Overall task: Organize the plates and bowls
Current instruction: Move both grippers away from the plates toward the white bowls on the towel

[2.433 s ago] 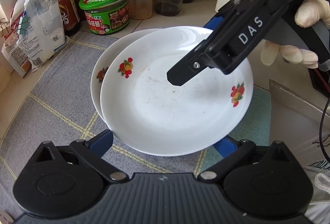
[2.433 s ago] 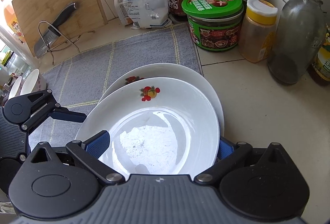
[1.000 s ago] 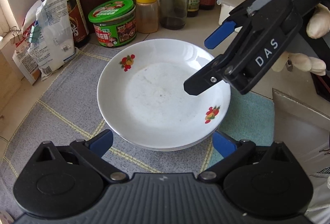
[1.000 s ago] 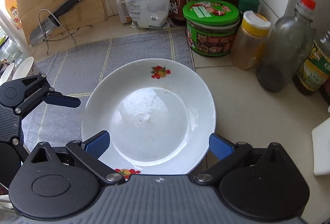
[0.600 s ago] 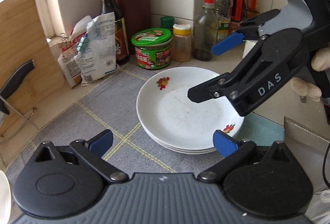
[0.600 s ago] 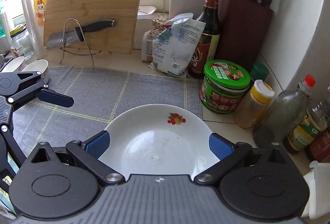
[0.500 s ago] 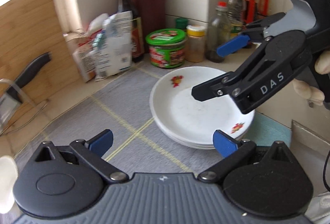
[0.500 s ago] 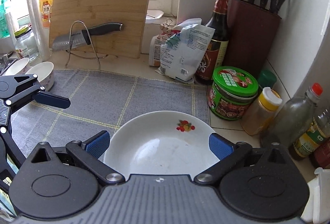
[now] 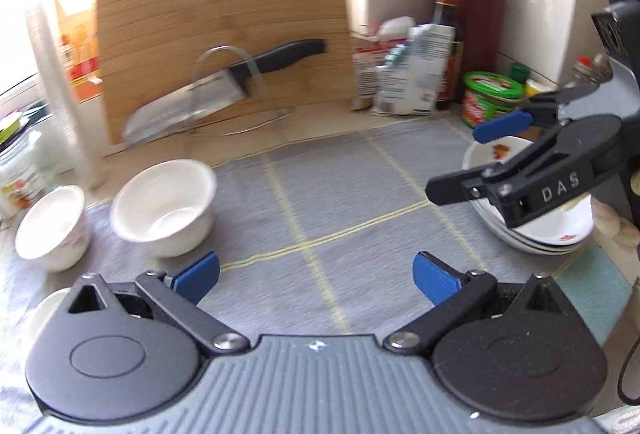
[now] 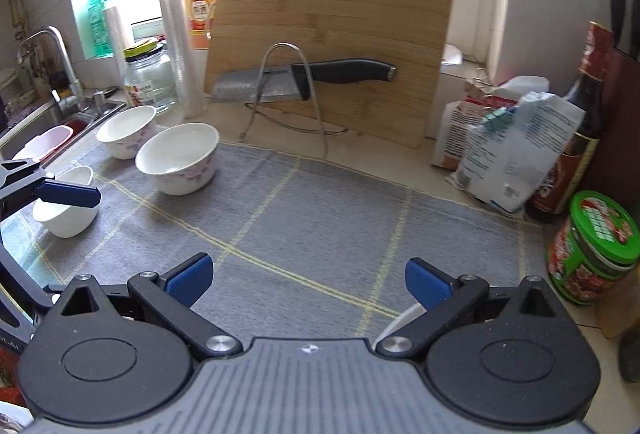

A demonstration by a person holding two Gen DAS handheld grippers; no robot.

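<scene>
A stack of white plates (image 9: 552, 230) with fruit prints sits at the right edge of the grey mat (image 9: 320, 202); only a sliver of its rim (image 10: 396, 324) shows in the right wrist view. Three white bowls stand at the mat's left: a large one (image 9: 164, 208) (image 10: 178, 158), one behind it (image 9: 52, 222) (image 10: 126, 130), and a small one (image 10: 64, 214) nearest. My left gripper (image 9: 316, 274) is open and empty above the mat's middle. My right gripper (image 10: 306, 280), also open and empty, hovers over the plates (image 9: 476, 162).
A bamboo cutting board (image 10: 332, 34) leans at the back with a knife (image 10: 304, 78) on a wire stand. Bags (image 10: 516, 154), a dark bottle (image 10: 576, 122) and a green-lidded jar (image 10: 596, 250) stand at the right. A sink (image 10: 44, 130) lies far left.
The upper plate was set down on the stack and released. Both grippers have pulled back and turned left, so the bowls have come into view.
</scene>
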